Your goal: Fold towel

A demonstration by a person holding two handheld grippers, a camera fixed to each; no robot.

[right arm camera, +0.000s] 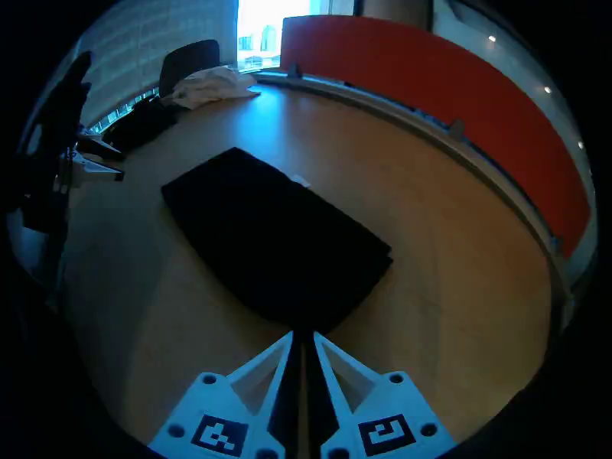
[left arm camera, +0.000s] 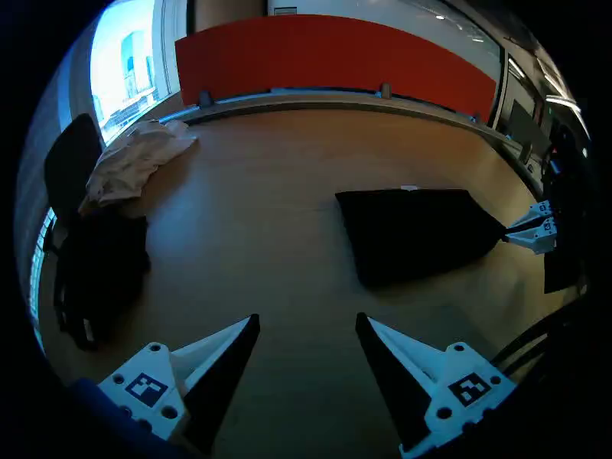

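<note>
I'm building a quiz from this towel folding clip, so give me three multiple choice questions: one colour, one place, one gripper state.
1. What colour is the towel? A black; B white; C red.
2. Where is the pale cloth heap? A on the towel; B at the far table corner by the window; C on the floor.
3. The left gripper is: A open above bare table; B shut on the towel; C shut on the heap.
Answers: A, it reads black against the table; B, it lies by the window; A, the wide gap between its fingers holds nothing.
</note>
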